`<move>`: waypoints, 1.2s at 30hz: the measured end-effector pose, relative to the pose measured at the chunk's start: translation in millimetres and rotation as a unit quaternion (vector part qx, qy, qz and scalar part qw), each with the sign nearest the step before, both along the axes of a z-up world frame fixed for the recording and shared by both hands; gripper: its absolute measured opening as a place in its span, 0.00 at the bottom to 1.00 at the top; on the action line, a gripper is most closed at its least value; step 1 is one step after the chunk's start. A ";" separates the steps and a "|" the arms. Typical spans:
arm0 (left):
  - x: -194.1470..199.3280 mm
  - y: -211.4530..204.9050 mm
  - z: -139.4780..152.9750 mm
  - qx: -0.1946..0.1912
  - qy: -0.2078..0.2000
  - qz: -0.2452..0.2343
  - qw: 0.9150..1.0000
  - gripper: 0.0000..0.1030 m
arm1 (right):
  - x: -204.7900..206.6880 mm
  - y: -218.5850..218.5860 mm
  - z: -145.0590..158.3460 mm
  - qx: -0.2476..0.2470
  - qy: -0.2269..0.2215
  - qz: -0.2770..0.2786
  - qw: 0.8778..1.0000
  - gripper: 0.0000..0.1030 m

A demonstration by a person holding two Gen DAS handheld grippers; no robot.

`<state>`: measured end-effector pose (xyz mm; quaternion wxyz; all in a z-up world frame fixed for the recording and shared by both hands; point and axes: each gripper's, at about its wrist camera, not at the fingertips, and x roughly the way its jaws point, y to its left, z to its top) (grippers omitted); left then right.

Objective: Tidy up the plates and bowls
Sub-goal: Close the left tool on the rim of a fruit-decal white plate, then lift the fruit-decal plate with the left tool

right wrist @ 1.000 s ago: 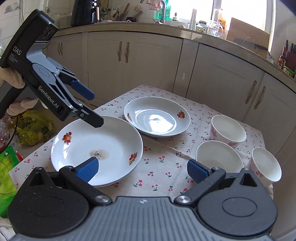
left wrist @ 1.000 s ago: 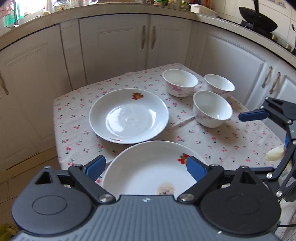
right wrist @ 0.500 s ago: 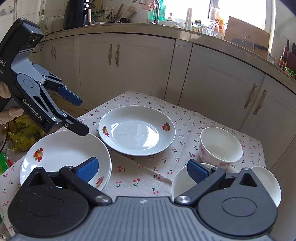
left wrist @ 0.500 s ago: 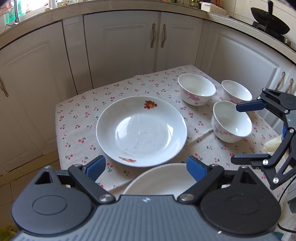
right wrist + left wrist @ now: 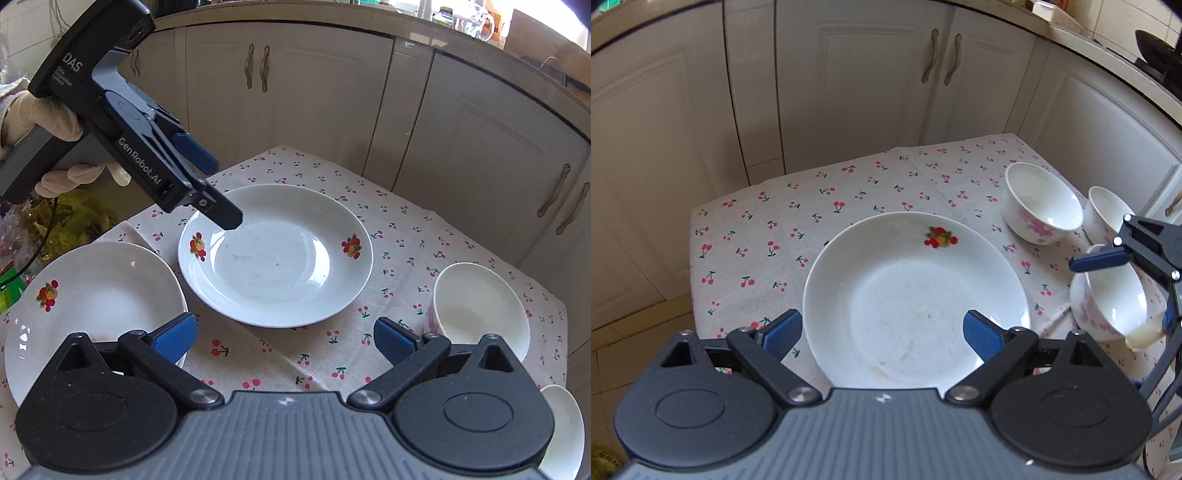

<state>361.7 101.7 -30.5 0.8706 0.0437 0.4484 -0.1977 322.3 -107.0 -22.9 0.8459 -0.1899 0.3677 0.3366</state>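
Cupboard doors point(image 5: 314, 103) with curved handles fill the upper half of both views, and a cherry-print tablecloth point(image 5: 820, 206) covers the small table below them. At the centre of the right wrist view lies a white plate point(image 5: 275, 254) with fruit prints on its rim; a second plate point(image 5: 96, 295) sits at lower left, its edge just beside the first. One bowl point(image 5: 480, 310) stands at right, another bowl point(image 5: 565, 428) peeks out at the lower right corner, and the left wrist view shows a third bowl point(image 5: 1106, 212) at its right edge. The left gripper point(image 5: 218, 192) reaches in from the upper left, held by a gloved hand point(image 5: 44, 122), its fingers spread and empty over the central plate's near rim; its body reads "DAS" and "GenRobot.AI". The right gripper point(image 5: 282, 338) is spread wide too, nothing between its blue pads point(image 5: 173, 338), hovering over bare cloth. A yellow bag point(image 5: 62, 218) lies at far left, beyond the table.
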 end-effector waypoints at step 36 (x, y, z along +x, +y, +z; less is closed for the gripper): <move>64.5 -4.2 -42.6 -0.028 0.073 -0.057 0.995 0.85 | 38.8 32.5 -42.1 -0.042 0.064 0.022 0.997 0.99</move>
